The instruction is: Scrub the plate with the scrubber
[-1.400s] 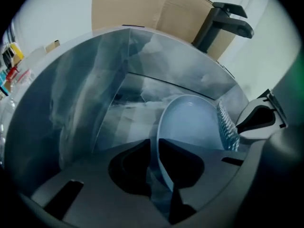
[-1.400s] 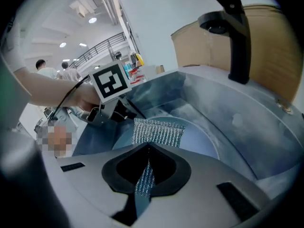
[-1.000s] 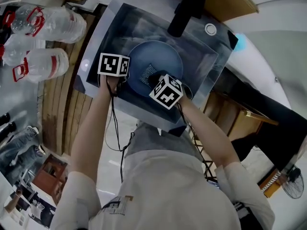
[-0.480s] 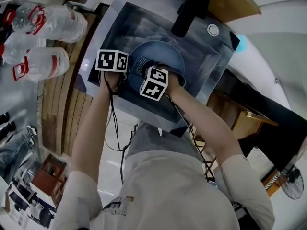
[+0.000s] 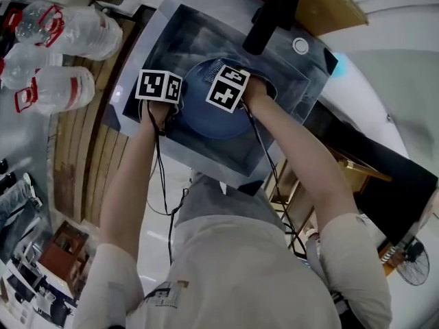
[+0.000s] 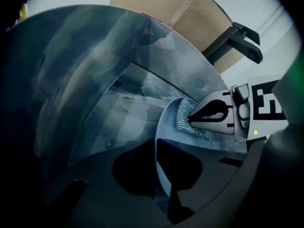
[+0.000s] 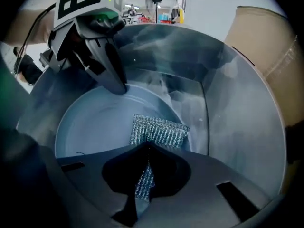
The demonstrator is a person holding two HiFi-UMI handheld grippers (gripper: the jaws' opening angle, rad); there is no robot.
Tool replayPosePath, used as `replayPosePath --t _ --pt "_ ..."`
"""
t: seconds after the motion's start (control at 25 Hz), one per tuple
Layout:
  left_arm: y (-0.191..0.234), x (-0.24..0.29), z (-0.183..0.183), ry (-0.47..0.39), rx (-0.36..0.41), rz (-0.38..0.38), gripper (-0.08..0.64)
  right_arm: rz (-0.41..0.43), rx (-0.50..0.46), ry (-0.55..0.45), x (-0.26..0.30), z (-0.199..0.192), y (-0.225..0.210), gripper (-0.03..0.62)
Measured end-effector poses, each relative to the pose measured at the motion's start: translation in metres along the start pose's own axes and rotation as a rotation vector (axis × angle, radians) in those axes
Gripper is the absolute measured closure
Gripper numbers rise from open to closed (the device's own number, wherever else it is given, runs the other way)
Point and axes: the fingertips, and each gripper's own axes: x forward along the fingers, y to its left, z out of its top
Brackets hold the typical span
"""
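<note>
A round blue plate (image 5: 223,115) lies tilted in the steel sink (image 5: 147,43). My left gripper (image 5: 180,103) is at the plate's left rim, and its jaws have just been closing on that rim. In the left gripper view the rim (image 6: 157,141) runs edge-on between the jaws of that gripper (image 6: 156,150). My right gripper (image 5: 219,74) is shut on a silver mesh scrubber (image 5: 211,70) at the plate's far side. In the right gripper view the scrubber (image 7: 159,129) fans out onto the plate (image 7: 95,127) from the pinching right gripper (image 7: 145,175).
A black faucet (image 5: 271,12) reaches over the sink's far edge, with a round button (image 5: 300,44) beside it. Large water bottles (image 5: 62,33) stand on the wooden slats to the left. The sink's steel walls (image 7: 237,103) close in around the plate.
My right gripper has carried the scrubber across the plate, from its near right side to its far side. The left gripper has kept its place at the left rim.
</note>
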Motion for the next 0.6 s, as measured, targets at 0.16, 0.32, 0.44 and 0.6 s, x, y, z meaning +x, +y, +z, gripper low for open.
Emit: replayPosePath --t 0.16,0.32,0.44,0.6 --pt "0.001 0.0 -0.002 -0.005 -0.036 0.003 0.528 0.027 -0.008 0.109 -0.009 -0.039 0.008 0.56" --pt "0.001 0.0 -0.001 -0.024 -0.093 0.011 0.525 0.068 -0.169 0.202 -0.017 -0.071 0.047 0.56" --pt "0.001 -0.003 0.0 -0.031 -0.098 0.021 0.525 0.123 -0.237 0.182 -0.025 -0.077 0.087 0.56" --pt "0.002 -0.002 0.001 -0.052 -0.131 0.019 0.52 0.22 -0.23 0.039 -0.026 -0.047 0.142 0.56"
